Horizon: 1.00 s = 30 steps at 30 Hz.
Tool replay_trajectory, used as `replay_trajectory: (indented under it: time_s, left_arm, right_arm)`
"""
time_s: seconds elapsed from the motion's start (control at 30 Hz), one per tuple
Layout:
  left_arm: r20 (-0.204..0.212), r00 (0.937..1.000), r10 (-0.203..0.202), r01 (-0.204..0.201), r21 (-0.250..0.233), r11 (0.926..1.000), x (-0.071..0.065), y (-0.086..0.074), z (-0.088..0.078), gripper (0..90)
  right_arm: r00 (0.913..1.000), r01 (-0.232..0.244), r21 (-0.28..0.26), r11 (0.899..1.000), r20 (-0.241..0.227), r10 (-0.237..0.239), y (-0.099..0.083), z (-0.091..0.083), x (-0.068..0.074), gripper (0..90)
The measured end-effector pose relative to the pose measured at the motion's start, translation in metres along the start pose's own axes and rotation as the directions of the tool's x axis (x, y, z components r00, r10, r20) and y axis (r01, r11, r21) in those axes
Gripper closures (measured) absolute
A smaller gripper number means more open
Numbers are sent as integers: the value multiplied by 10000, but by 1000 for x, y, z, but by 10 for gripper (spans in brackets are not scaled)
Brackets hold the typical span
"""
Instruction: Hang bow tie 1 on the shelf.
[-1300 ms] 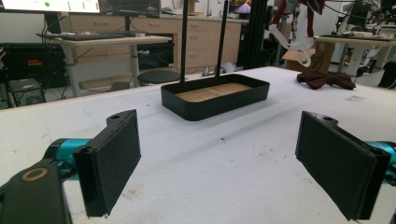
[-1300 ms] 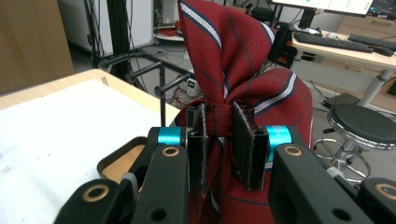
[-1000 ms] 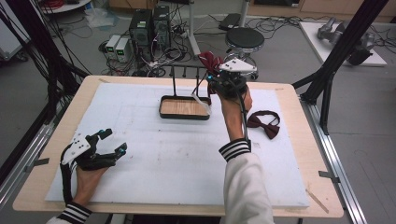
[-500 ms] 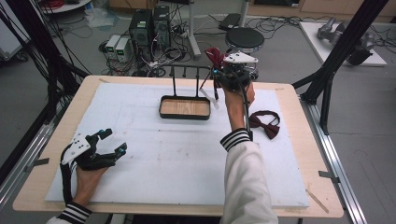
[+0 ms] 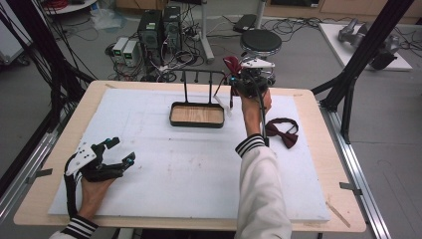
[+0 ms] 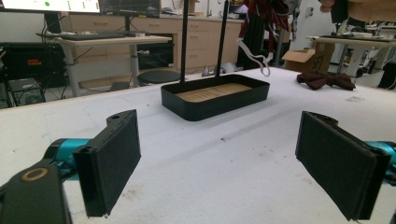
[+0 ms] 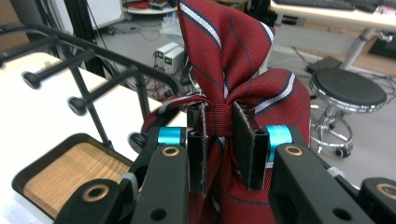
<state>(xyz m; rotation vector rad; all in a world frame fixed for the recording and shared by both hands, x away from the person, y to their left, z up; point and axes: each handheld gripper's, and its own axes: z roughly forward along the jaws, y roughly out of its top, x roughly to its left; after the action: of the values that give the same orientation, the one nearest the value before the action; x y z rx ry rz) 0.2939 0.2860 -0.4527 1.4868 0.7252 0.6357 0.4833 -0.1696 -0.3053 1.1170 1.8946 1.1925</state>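
Carrying the striped red bow tie (image 7: 233, 60), the right hand-held gripper (image 5: 247, 82) has shifted over the last second from just above the tray's near right corner to the far right end of the rack's top bar (image 5: 201, 72), and it sits a little farther from the person than before. Its jaws are nearly closed, pinching the tie at its knot (the right gripper view shows the centre band squeezed between the two pads, one wing standing up above them, the other drooping below). The white strap (image 5: 221, 99) dangles under the gripper toward the tray.

In the right gripper view the rack's pegs (image 7: 31, 80) lie just left of and slightly below the jaws, with the wood-bottomed tray (image 5: 197, 115) beneath them. So the tie is now at peg height and beside the bar; my read is that the hanging step is about to start, not yet done, since nothing is looped over a peg.

The left hand-held gripper (image 5: 115, 154) has not budged: resting on the white desk (image 5: 189, 169) at the near left, jaws wide apart, nothing between them (tray well ahead of it in the left gripper view). A second, darker bow tie (image 5: 282, 132) lies on the desk right of the raised forearm, untouched, same spot as before.
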Motion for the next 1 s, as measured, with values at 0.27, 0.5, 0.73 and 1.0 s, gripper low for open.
replay_trajectory:
  time_s: [0.27,0.5,0.73,1.0]
  left_arm:
    - [6,10000,20,-20,7,10000,0,0,0,143]
    - [22,10000,43,-43,16,10000,0,0,0,143]
    - [20,10000,28,-28,6,10000,0,0,0,143]
    - [27,10000,23,-23,5,10000,0,0,0,143]
  right_arm:
    - [9999,-165,520,9985,-28,167,-10,6,-7,760]
    - [9998,-125,1074,9941,-130,140,-17,11,-10,758]
    - [9988,-244,1723,9847,-385,315,-24,17,-13,756]
    - [9974,-249,2170,9759,-608,390,-28,21,-13,756]
